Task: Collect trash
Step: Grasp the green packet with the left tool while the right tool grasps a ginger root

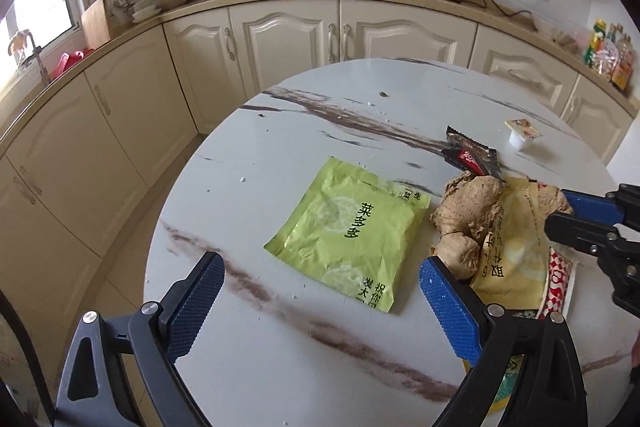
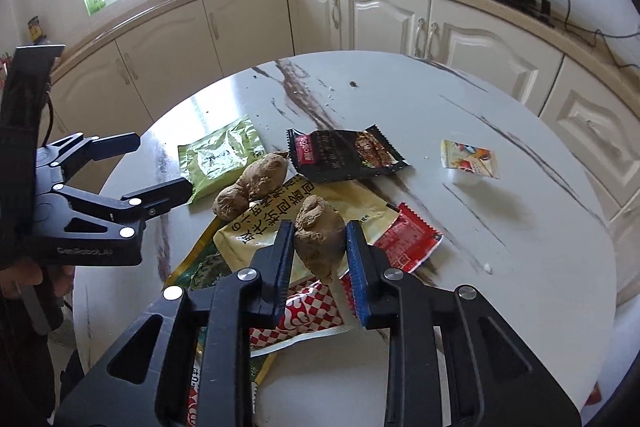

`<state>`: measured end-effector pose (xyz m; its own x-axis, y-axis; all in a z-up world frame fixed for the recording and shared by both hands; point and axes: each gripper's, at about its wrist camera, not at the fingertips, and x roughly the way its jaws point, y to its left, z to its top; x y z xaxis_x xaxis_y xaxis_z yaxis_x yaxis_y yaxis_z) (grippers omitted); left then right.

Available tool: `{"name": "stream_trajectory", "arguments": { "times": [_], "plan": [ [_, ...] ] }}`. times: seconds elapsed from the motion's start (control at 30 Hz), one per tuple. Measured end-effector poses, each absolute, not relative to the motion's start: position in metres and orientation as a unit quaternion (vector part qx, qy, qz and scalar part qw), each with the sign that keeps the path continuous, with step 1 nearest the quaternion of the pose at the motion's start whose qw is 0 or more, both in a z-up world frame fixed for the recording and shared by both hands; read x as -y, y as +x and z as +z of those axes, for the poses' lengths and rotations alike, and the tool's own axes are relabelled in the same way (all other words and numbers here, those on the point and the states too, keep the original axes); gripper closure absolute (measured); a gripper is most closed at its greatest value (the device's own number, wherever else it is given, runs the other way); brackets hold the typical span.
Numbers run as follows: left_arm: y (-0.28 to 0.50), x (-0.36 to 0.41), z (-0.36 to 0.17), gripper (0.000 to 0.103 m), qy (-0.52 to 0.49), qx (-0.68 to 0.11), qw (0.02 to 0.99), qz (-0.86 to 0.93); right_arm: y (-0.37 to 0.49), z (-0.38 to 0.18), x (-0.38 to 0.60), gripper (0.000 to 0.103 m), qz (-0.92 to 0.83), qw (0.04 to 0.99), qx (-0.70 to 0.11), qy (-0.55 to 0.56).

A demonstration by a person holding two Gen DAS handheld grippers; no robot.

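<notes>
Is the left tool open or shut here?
Open. The left tool has its fingers spread wide above the green packet, with nothing between them.

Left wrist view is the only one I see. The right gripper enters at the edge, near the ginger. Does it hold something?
Observer: Yes. In the right wrist view the right gripper is closed on a separate ginger piece, one finger on each side.
Operator: What lies under that piece?
Observer: A yellow packet; whether the ginger is lifted off it, I cannot tell.
Operator: Any trash I do not see?
Observer: A red sachet lies right of the yellow packet, touching it.
</notes>
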<state>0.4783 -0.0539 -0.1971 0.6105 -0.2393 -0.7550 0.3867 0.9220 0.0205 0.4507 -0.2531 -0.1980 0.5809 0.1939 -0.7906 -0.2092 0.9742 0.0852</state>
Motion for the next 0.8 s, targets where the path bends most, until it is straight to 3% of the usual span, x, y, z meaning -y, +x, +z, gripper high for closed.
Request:
{"name": "stream_trajectory", "arguments": {
  "times": [0.2, 0.3, 0.37, 0.4, 0.47, 0.53, 0.8],
  "plan": [
    [0.507, 0.063, -0.211, 0.015, 0.088, -0.425, 0.878, -0.201, 0.452, -0.196, 0.261, 0.078, 0.113, 0.89, -0.442, 0.005],
    [0.51, 0.068, -0.21, 0.035, 0.096, -0.415, 0.877, -0.221, 0.452, -0.196, 0.26, 0.078, 0.111, 0.89, -0.442, 0.009],
    [0.51, 0.072, -0.211, 0.054, 0.099, -0.409, 0.874, -0.241, 0.453, -0.196, 0.259, 0.078, 0.112, 0.89, -0.442, 0.011],
    [0.51, 0.073, -0.211, 0.074, 0.097, -0.406, 0.874, -0.249, 0.454, -0.197, 0.259, 0.078, 0.112, 0.889, -0.443, 0.013],
    [0.512, 0.075, -0.212, 0.082, 0.092, -0.407, 0.872, -0.257, 0.454, -0.2, 0.258, 0.078, 0.111, 0.888, -0.446, 0.016],
    [0.513, 0.074, -0.214, 0.096, 0.088, -0.409, 0.871, -0.259, 0.453, -0.201, 0.258, 0.078, 0.11, 0.887, -0.448, 0.016],
    [0.488, 0.045, -0.203, 0.098, 0.053, -0.403, 0.871, -0.276, 0.441, -0.189, 0.248, 0.078, 0.106, 0.892, -0.439, 0.016]
  ]
}}
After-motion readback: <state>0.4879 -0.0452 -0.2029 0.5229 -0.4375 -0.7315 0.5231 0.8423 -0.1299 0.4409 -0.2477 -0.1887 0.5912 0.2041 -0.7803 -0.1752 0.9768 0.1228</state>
